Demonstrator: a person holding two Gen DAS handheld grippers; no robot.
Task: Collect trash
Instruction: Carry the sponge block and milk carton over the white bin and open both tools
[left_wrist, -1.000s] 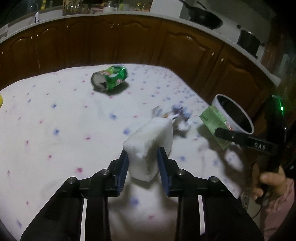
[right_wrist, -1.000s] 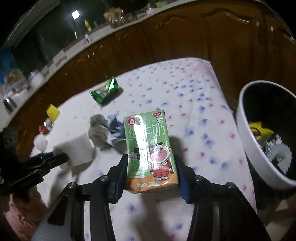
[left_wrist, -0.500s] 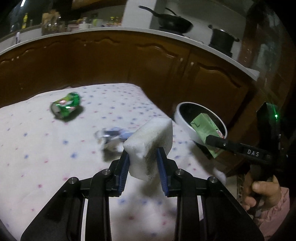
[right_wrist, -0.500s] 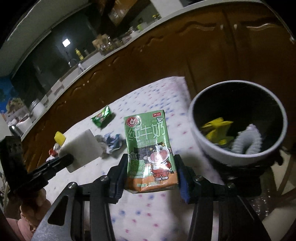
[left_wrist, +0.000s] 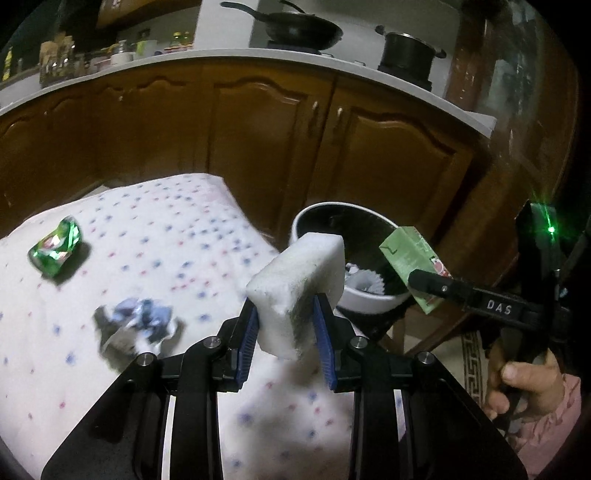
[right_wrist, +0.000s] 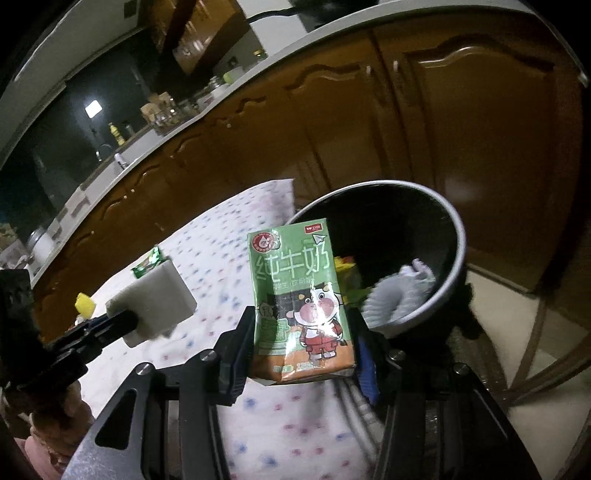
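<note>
My left gripper (left_wrist: 286, 319) is shut on a white foam block (left_wrist: 295, 284) and holds it above the table's right edge, near the trash bin (left_wrist: 314, 218). My right gripper (right_wrist: 301, 345) is shut on a green milk carton (right_wrist: 299, 295), held in front of the bin (right_wrist: 456, 229); the carton also shows in the left wrist view (left_wrist: 410, 254). The bin is white outside, black inside, and holds white paper (right_wrist: 399, 295) and a yellow item (right_wrist: 345, 267). A crushed green can (left_wrist: 55, 247) and crumpled blue-white paper (left_wrist: 138, 321) lie on the spotted tablecloth (left_wrist: 147, 236).
Brown kitchen cabinets (left_wrist: 266, 133) stand behind the table and bin. A counter above carries a pan (left_wrist: 295, 26) and a pot (left_wrist: 406, 51). A yellow-capped item (right_wrist: 85, 304) sits at the table's far left. The bin stands off the table's right end, below its level.
Both grippers have moved right toward the bin with their loads. The bin now sits directly ahead of each, and the can and crumpled paper have fallen behind to the left.
</note>
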